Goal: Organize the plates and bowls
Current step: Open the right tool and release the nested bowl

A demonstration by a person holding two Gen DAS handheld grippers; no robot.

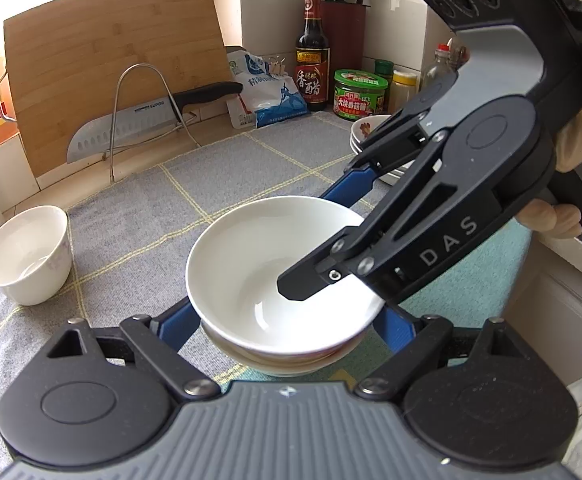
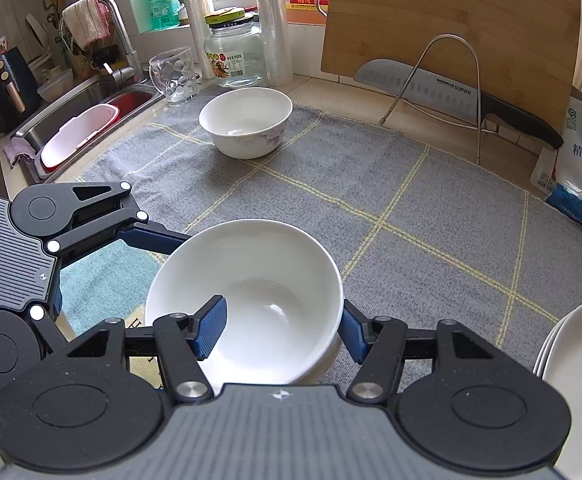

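A plain white bowl (image 1: 259, 256) sits nested on a stack of bowls (image 1: 291, 364) on the grey mat; it also shows in the right wrist view (image 2: 251, 292). My left gripper (image 1: 287, 320) is open, its blue fingers on either side of the stack. My right gripper (image 2: 279, 328) straddles the top bowl's rim, one finger (image 2: 211, 328) inside and one outside; it shows from the side in the left wrist view (image 1: 331, 240). A second white bowl with a floral print (image 2: 247, 120) stands apart on the mat, also in the left wrist view (image 1: 27, 252). Stacked plates (image 2: 571, 360) lie at the right.
A bamboo cutting board (image 2: 451, 16) and knife (image 2: 431, 88) lean on a wire rack at the back. Glass jar (image 2: 235, 52), glass cup (image 2: 173, 72) and sink (image 2: 87, 108) at the left. Salt bag (image 1: 267, 92), vinegar bottle (image 1: 311, 60) and jars (image 1: 361, 92) behind.
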